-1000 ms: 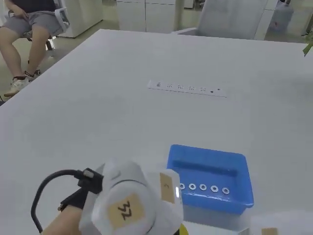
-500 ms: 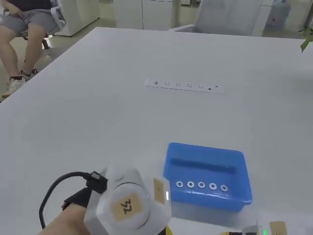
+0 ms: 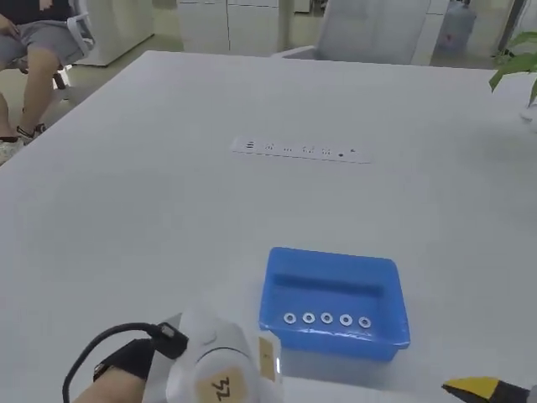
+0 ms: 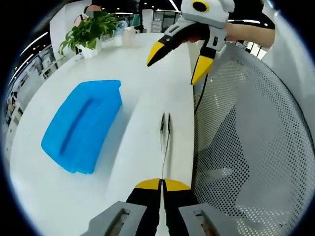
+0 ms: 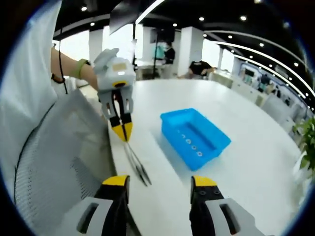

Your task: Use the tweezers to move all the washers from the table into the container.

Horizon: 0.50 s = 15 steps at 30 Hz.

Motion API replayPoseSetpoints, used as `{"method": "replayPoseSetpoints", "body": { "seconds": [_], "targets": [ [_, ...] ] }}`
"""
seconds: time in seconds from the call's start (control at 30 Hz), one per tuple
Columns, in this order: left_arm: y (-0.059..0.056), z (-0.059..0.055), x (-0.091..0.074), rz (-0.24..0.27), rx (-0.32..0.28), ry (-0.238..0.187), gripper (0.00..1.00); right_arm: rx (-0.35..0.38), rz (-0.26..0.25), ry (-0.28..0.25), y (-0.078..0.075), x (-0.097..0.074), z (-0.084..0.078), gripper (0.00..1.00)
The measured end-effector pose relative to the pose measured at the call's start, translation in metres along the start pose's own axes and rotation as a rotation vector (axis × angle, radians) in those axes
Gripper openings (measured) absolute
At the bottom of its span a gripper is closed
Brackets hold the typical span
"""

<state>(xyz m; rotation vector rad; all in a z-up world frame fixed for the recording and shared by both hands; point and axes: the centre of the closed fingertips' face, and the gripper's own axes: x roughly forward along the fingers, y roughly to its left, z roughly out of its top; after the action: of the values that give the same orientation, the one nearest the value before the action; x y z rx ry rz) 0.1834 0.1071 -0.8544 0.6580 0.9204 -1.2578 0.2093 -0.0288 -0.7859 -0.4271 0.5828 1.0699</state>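
Note:
A blue container [image 3: 333, 281] stands near the table's front edge, and several washers [image 3: 326, 319] lie in a row inside it. In the right gripper view the container [image 5: 206, 129] and its washers [image 5: 190, 142] lie ahead to the right. My left gripper [image 4: 161, 184] is shut on the tweezers [image 4: 164, 132], which point forward along the table edge, right of the container [image 4: 81, 123]. Its white body [image 3: 214, 374] is at the bottom of the head view. My right gripper [image 5: 160, 181] is open with nothing between its fingers, facing the left gripper [image 5: 121, 132] and the tweezers [image 5: 138, 169].
A power strip [image 3: 300, 150] lies mid-table. A white mesh chair back [image 4: 246, 123] stands beside the table's near edge. A potted plant [image 4: 91, 32] sits at the far right of the table. A seated person [image 3: 33, 38] is at the far left.
The head camera has swung right. The left gripper sits lower in the picture than before, and a yellow tip of the right gripper has come in at the bottom right. The washers stay in the container.

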Motion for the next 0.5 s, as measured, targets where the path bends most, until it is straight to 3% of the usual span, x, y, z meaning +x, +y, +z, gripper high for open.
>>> {"method": "replayPoseSetpoints", "body": {
  "seconds": [0.27, 0.33, 0.47, 0.5],
  "targets": [
    [-0.002, -0.003, 0.003, 0.028, -0.001, 0.090, 0.00, 0.049, -0.092, -0.108, -0.016, -0.030, 0.012, 0.55],
    [-0.002, -0.004, 0.004, 0.038, -0.001, 0.114, 0.00, 0.084, -0.114, -0.170, -0.019, -0.036, 0.019, 0.58],
    [-0.002, -0.013, 0.006, 0.059, -0.004, 0.187, 0.00, 0.092, -0.109, -0.221, -0.018, -0.045, 0.022, 0.64],
    [-0.002, -0.012, 0.006, 0.063, -0.001, 0.182, 0.00, 0.088, -0.109, -0.231, -0.018, -0.046, 0.022, 0.64]
  ]
}}
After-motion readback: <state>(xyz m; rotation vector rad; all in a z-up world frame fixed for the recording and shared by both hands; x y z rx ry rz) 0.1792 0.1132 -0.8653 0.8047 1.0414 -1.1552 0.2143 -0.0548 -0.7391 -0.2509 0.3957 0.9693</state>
